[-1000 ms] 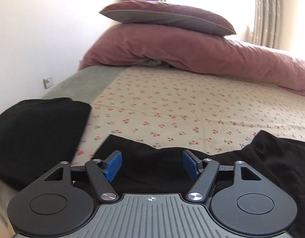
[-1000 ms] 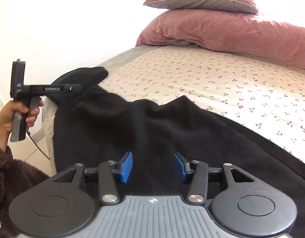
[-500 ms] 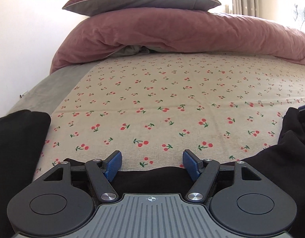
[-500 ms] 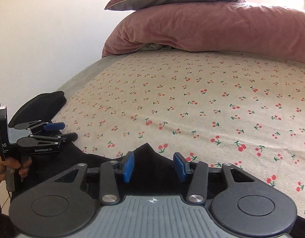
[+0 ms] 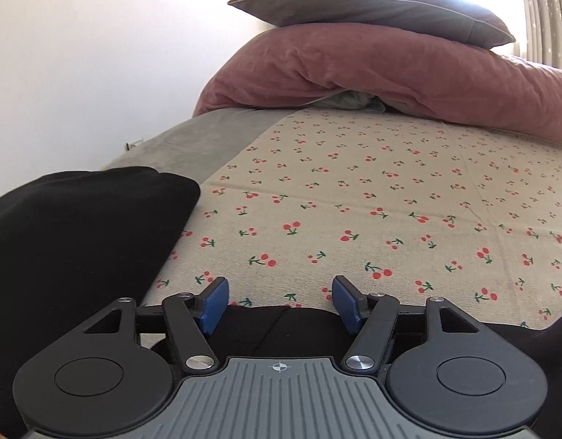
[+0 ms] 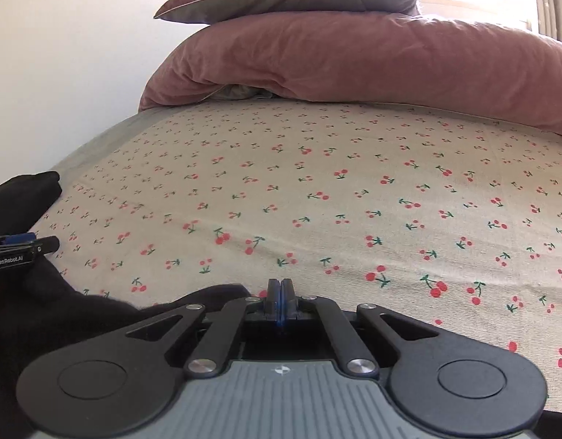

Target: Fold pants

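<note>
left wrist view: left hand-held gripper [image 5: 280, 301], blue pads apart but closing; edge of the black fabric pants [image 5: 281, 323] lies between and just below the pads, no pad seen pressing on it
pants, left view: black cloth runs along the bottom of the frame under the gripper, on the bed's cream sheet with red cherry print [image 5: 354, 212]
other black item: folded black fabric pile [image 5: 76, 226] at left on the sheet's edge, apart from the gripper
background: dusty-pink duvet [image 5: 372, 73] heaped at far end, grey-and-mauve pillow [image 5: 365, 9] on top, white wall at left
right wrist view: right hand-held gripper [image 6: 280, 301], pads together; the pants' black edge sits right at the fingers, cannot tell if cloth is pinched
pants, right view: black cloth bunched at lower left, near edge of the bed
left edge, right view: the other gripper's black finger tip with blue pad pokes in over the black cloth
</note>
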{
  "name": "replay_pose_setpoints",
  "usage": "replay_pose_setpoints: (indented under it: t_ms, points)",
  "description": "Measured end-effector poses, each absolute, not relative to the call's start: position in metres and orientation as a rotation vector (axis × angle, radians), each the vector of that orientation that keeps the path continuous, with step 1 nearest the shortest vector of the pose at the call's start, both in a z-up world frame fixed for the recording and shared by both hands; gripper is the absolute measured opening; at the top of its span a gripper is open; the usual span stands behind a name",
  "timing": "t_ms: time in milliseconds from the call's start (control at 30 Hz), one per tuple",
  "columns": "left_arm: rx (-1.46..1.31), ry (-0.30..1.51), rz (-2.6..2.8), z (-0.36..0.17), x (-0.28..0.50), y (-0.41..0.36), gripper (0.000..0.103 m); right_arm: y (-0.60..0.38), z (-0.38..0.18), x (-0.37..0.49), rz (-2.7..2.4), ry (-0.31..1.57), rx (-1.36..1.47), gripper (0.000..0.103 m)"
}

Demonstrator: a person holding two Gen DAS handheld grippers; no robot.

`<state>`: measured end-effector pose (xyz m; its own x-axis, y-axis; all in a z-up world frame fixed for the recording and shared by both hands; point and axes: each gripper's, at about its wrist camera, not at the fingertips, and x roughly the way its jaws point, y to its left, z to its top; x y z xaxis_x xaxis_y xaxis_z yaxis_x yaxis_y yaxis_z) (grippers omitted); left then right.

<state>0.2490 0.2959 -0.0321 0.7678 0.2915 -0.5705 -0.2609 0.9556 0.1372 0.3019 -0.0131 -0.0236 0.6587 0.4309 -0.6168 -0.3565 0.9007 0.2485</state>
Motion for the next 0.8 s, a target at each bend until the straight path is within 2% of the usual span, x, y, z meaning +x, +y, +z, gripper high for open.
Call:
replay_pose_setpoints:
  t_ms: [33,67,167,433,633,700,800]
  points:
    - [0.049,0.625,0.301,-0.029,0.247,0.297,0.065,-0.02,-0.02,0.3,0.431,0.736,0.142,0.004]
    - [0.046,0.62,0.289,-0.026,0.245,0.297,0.065,-0.027,-0.016,0.297,0.418,0.738,0.166,0.02]
    - [0.059,0.602,0.247,-0.013,0.237,0.289,0.072,-0.053,0.0,0.272,0.412,0.695,0.167,0.039]
    - [-0.041,0.625,-0.059,0.01,0.238,0.225,0.072,-0.173,0.02,0.21,0.212,0.666,0.146,0.047]
    - [-0.009,0.685,-0.25,-0.002,0.259,0.152,0.072,-0.265,0.012,0.172,0.013,0.658,0.232,0.053]
    - [-0.019,0.704,-0.302,-0.009,0.268,0.134,0.071,-0.293,0.005,0.158,-0.06,0.641,0.257,0.063]
    - [-0.039,0.739,-0.349,-0.019,0.278,0.111,0.066,-0.331,-0.001,0.142,-0.154,0.633,0.269,0.064]
